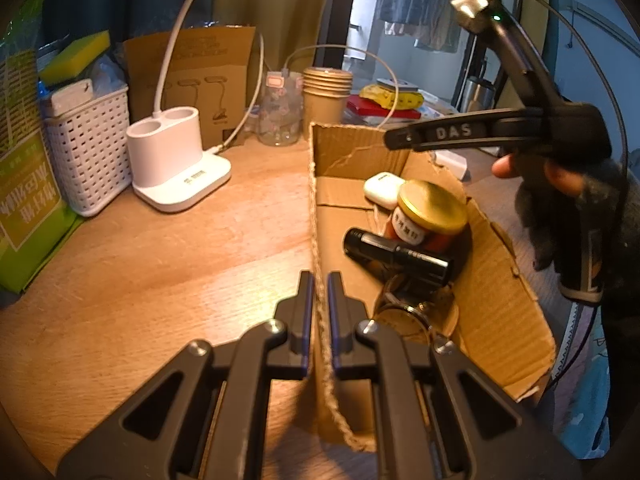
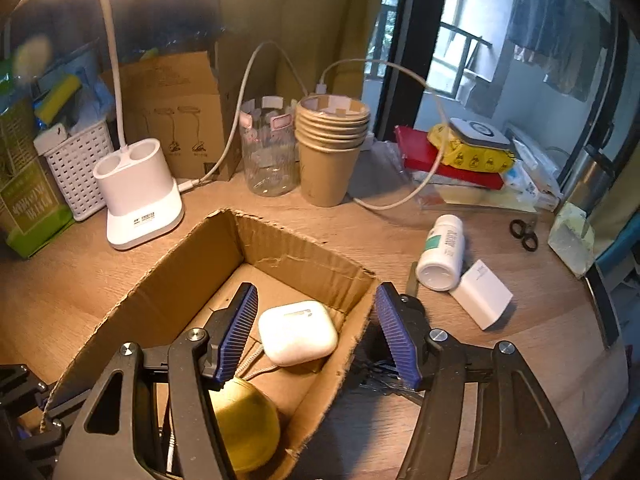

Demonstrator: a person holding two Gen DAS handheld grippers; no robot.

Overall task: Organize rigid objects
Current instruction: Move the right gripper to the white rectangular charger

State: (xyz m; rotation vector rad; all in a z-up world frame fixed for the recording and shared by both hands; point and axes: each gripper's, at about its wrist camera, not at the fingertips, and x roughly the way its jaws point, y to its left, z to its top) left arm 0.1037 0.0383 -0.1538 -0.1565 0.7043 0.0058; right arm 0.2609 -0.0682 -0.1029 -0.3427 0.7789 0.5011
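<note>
An open cardboard box point(image 1: 500, 280) stands on the wooden desk. My left gripper point(image 1: 320, 280) is shut on the box's near left wall. Inside lie a white earbud case point(image 1: 382, 186), a gold-lidded jar point(image 1: 432, 204), a black cylinder point(image 1: 396, 256) and a watch point(image 1: 404, 316). My right gripper point(image 2: 315, 288) hangs open over the box point(image 2: 192, 248), its pads apart on either side of the earbud case point(image 2: 298, 332) and touching nothing. A gloved hand point(image 1: 568, 208) holds it. On the desk to the right lie a white pill bottle point(image 2: 440, 252) and a white charger block point(image 2: 482, 294).
Behind the box stand a white lamp base point(image 2: 140, 208), a white basket point(image 2: 76, 168), a glass jar point(image 2: 268, 152) and stacked paper cups point(image 2: 332, 152). A white cable point(image 2: 420, 188) loops across the desk. Books and packets point(image 2: 460, 152) pile at back right, scissors point(image 2: 524, 234) beside them.
</note>
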